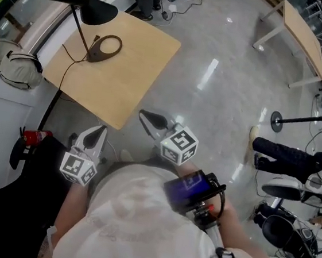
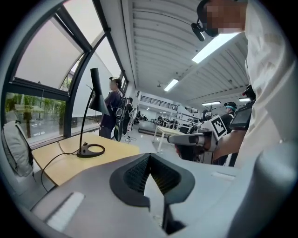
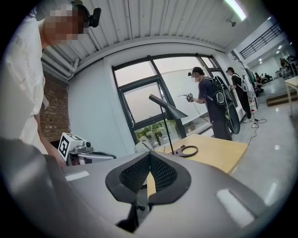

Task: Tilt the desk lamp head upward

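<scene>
Two grippers, the left gripper [image 1: 99, 131] and right gripper [image 1: 145, 117], have jaws closed and empty. One desk lamp [image 1: 89, 5] stands on one surface [image 1: 123, 78], well ahead of both jaws.

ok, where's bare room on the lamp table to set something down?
The wooden table is mostly bare: everything from the lamp base out to the edges facing the person. It is crowded only along the window side, under the lamp head.

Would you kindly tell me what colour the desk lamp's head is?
The lamp head is black; it shows best in the head view.
</scene>
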The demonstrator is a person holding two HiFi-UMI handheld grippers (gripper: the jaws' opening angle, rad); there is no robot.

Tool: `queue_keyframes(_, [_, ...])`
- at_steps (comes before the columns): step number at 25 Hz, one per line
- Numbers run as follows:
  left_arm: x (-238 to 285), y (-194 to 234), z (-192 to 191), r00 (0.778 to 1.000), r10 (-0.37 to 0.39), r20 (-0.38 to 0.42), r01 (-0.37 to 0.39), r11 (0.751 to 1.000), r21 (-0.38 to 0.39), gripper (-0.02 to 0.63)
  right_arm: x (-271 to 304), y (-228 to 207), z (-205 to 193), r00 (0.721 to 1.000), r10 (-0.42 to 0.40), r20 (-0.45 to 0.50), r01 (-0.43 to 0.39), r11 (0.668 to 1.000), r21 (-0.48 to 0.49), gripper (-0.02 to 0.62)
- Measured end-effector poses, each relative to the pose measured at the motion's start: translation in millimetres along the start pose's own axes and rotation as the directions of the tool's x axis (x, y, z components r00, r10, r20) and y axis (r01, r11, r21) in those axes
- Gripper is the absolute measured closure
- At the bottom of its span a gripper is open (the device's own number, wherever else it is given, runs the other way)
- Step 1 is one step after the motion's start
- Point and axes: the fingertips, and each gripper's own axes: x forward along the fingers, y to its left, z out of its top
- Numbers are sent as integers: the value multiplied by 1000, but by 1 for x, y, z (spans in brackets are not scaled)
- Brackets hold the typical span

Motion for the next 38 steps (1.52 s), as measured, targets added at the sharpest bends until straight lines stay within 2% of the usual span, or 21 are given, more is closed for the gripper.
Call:
queue_keyframes(8, [92, -19, 25, 997, 76, 8, -76, 996, -44, 606, -19, -88, 29, 997, 80, 13, -80, 997, 19, 583])
queue_keyframes(12, [136, -33, 44, 992, 121, 17, -121, 992, -37, 606, -36, -128, 44, 993, 120, 4, -120, 993, 16, 583])
queue_keyframes(18, [163, -44, 53, 989, 149, 25, -149, 989, -17, 606, -49, -156, 49, 989, 145, -15, -145, 989, 13, 583])
queue_keyframes(25, [178, -27, 66, 989, 146, 7, -146, 989, -37, 604, -23, -165, 57, 987, 154, -38, -153, 988, 24, 583])
queue_keyframes(31, [254, -4, 90, 992, 122, 28, -121, 992, -24, 605, 0, -228, 87, 986, 153, -69, -154, 988, -5, 583])
queue_keyframes(34, [274, 9, 101, 994, 96, 60, -95, 995, -21, 604, 12, -246, 102, 987, 132, -89, -136, 990, -48, 583])
queue_keyframes(38, [283, 38, 109, 991, 99, 85, -96, 995, -37, 605, 36, -261, 115, 988, 111, -104, -121, 988, -92, 583])
